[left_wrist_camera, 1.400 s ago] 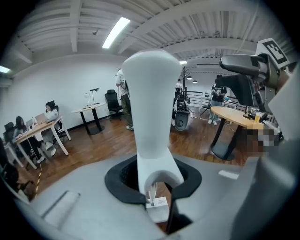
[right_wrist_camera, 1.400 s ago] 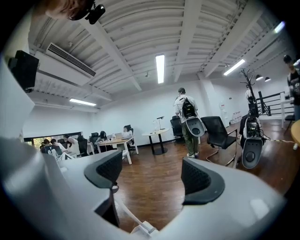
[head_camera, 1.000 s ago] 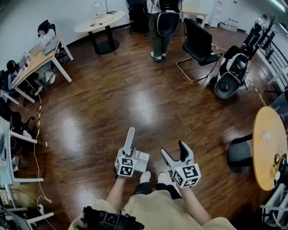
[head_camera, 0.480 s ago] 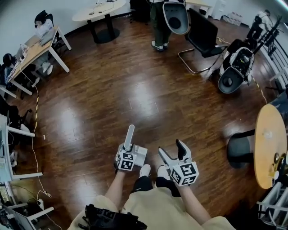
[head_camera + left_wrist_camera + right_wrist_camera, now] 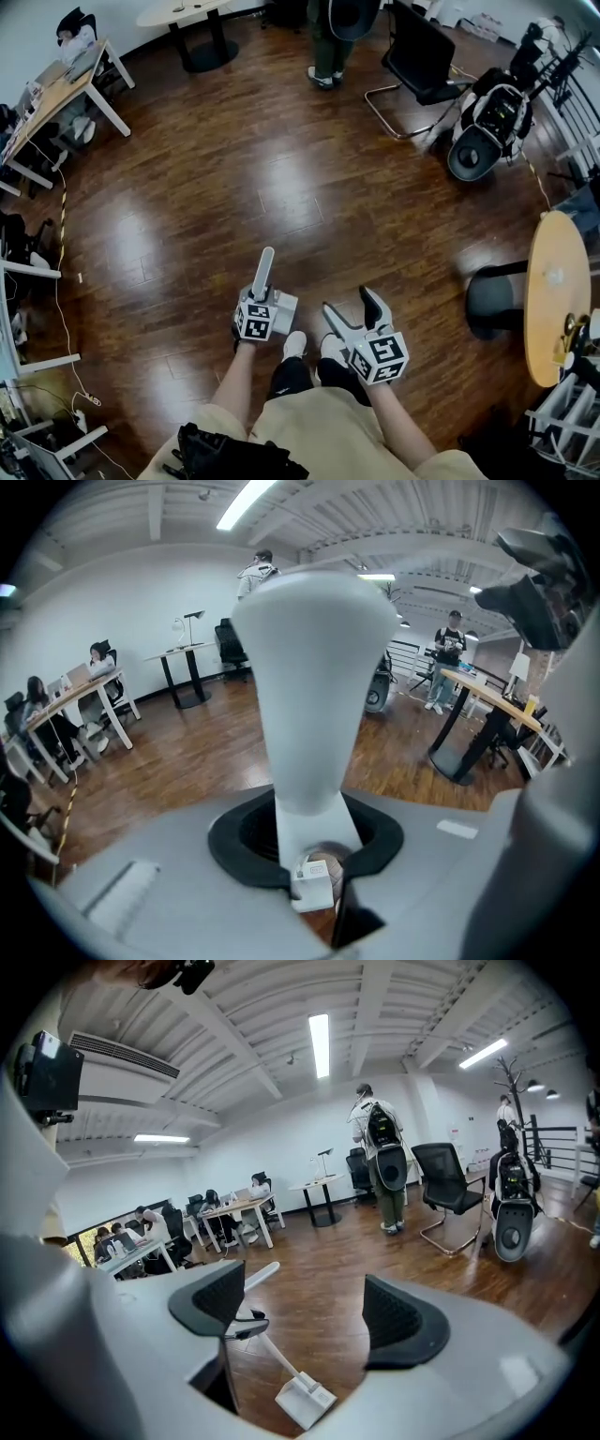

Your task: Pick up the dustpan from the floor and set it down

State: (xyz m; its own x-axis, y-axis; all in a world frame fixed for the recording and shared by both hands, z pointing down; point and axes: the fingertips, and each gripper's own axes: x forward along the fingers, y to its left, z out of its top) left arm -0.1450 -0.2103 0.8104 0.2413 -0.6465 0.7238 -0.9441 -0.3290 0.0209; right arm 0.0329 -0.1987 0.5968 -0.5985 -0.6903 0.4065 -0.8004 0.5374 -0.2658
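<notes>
Left gripper (image 5: 260, 294) sits out front of the left forearm (image 5: 234, 384), pointing forward and down, jaws clamped tight on the dustpan handle (image 5: 266, 264). Right gripper (image 5: 349, 309) is beside it on the right forearm (image 5: 398, 427), tilted less steeply, jaws parted with nothing between them. Both forearms bare, extended low ahead of the torso, grippers near each other but not touching.

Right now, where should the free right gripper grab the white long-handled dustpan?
Probably the bare slim handle between the left gripper and the pan, approached from its right: that shaft is thin, tilted and exposed, and the open right gripper faces it.
</notes>
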